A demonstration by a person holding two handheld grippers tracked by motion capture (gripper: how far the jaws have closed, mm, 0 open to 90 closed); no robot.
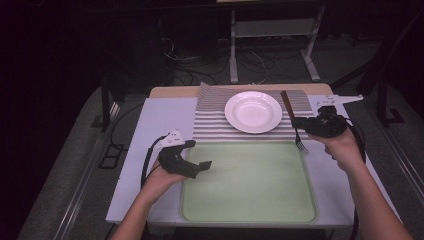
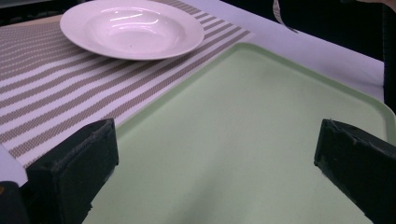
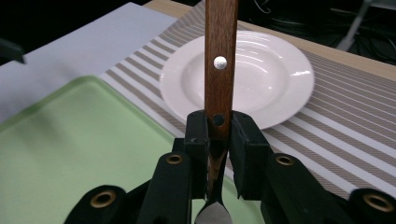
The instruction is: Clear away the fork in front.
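Note:
A white deep plate (image 1: pixel 253 111) (image 2: pixel 131 28) (image 3: pixel 261 77) rests on a striped placemat (image 1: pixel 210 117) (image 2: pixel 51 84) (image 3: pixel 345 121). In front of it lies a pale green tray (image 1: pixel 250 182) (image 2: pixel 243 140) (image 3: pixel 70 154). My right gripper (image 1: pixel 306 124) (image 3: pixel 218 140) is shut on a fork with a brown wooden handle (image 1: pixel 287 105) (image 3: pixel 220 56), held just right of the plate with its tines (image 1: pixel 301 145) pointing down toward the tray's far right corner. My left gripper (image 1: pixel 200 167) (image 2: pixel 210 172) hovers open over the tray's left edge, nothing between its jaws.
The tray and mat lie on a white tabletop (image 1: pixel 160 125). A metal stand (image 1: pixel 272 30) and cables on the floor sit beyond the table's far edge. The person's forearms come in from the bottom.

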